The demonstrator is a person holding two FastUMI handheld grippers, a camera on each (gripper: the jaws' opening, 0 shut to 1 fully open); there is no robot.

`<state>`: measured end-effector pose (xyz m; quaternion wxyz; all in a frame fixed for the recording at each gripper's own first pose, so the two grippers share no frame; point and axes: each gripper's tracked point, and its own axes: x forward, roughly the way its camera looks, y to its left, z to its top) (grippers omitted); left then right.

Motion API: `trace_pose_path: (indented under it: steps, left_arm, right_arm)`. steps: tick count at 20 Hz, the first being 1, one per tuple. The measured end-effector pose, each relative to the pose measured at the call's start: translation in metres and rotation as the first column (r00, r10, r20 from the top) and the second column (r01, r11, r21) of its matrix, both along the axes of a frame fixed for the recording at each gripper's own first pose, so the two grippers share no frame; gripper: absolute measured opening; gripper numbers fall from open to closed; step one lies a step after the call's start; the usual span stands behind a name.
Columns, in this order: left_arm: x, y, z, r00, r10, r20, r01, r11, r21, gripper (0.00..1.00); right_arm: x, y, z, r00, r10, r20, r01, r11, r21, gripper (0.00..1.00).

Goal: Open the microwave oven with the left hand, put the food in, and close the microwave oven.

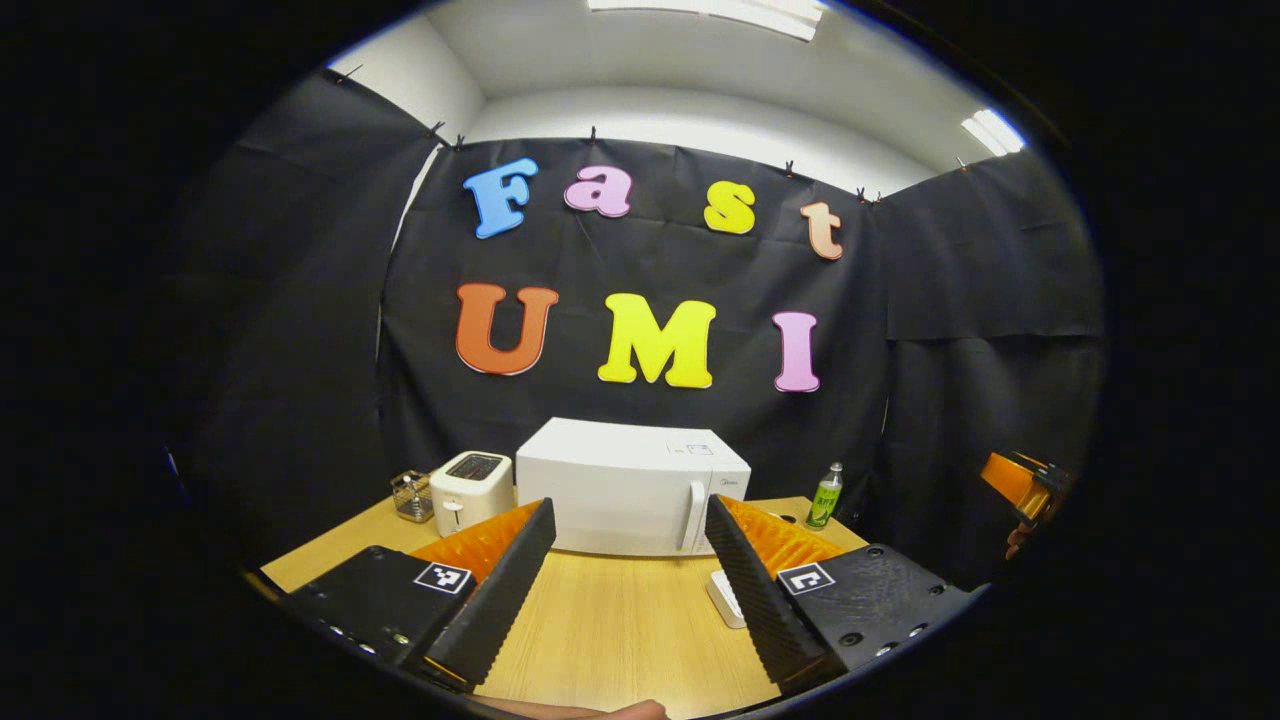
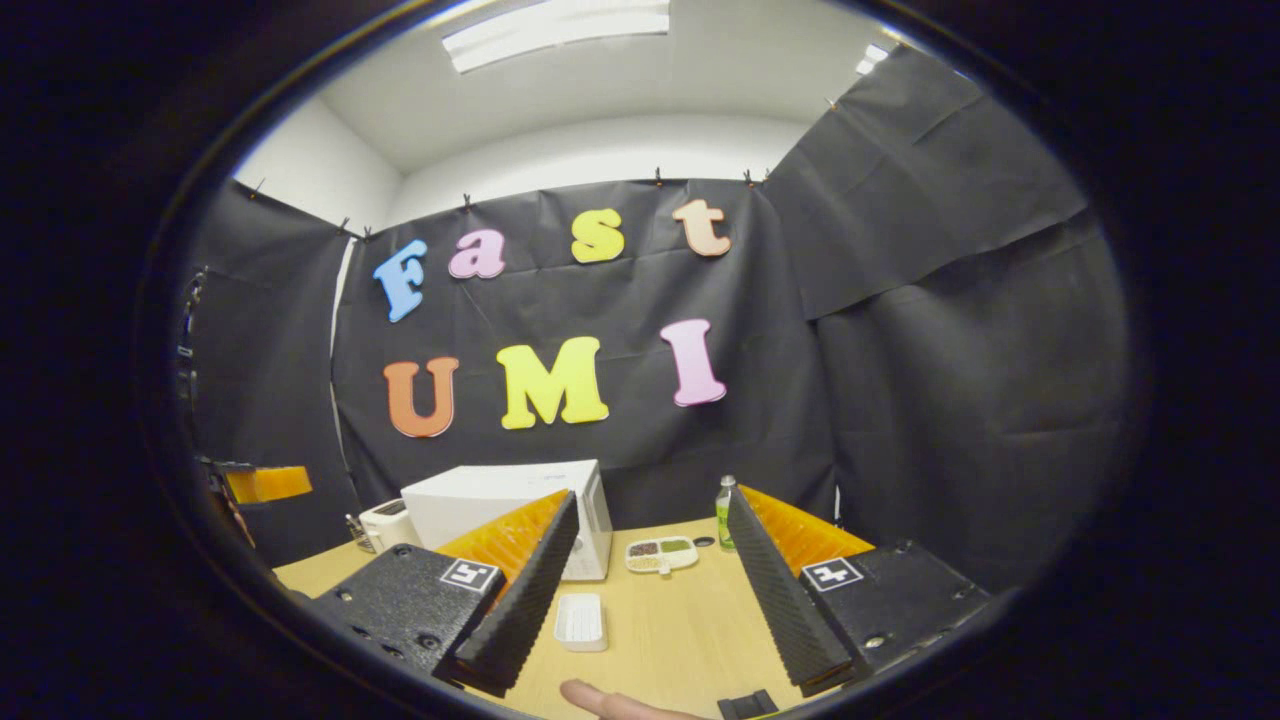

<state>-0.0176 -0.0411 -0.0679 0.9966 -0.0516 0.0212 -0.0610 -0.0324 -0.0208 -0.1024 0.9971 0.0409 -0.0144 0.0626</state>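
Black cloth walls close in a booth around a light wooden table [image 1: 620, 620]. At the back of that table sits the white microwave oven [image 1: 625, 485], door shut, its vertical handle [image 1: 692, 515] toward the right side of the front. Left of it stands a white toaster [image 1: 470, 490] with a small wire basket [image 1: 411, 495] beside it; right of it stands a green bottle [image 1: 825, 497].

Seen from the right gripper view, a divided tray of food [image 2: 660, 553] lies on the table just right of the microwave oven, and a small white ridged tray [image 2: 580, 620] lies nearer.

Both tools hover above the table: the left gripper [image 1: 625, 565] has its jaws spread wide and holds nothing, and the right gripper [image 2: 650, 590] is equally wide apart and empty.
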Motion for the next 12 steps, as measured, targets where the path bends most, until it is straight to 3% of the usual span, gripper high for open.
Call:
trace_pose_path:
  steps: [9,12]
  left_arm:
    - [-0.040,-0.003,0.012,0.998,0.005,0.063,-0.011,0.996,0.086,0.95]
    - [-0.038,0.007,0.009,0.997,0.047,0.063,-0.055,0.989,0.138,0.95]
  right_arm:
    - [-0.027,0.024,0.027,0.995,0.018,0.094,-0.014,0.999,-0.040,0.95]
    - [-0.036,0.033,0.029,0.993,0.044,0.109,-0.035,0.996,-0.077,0.95]
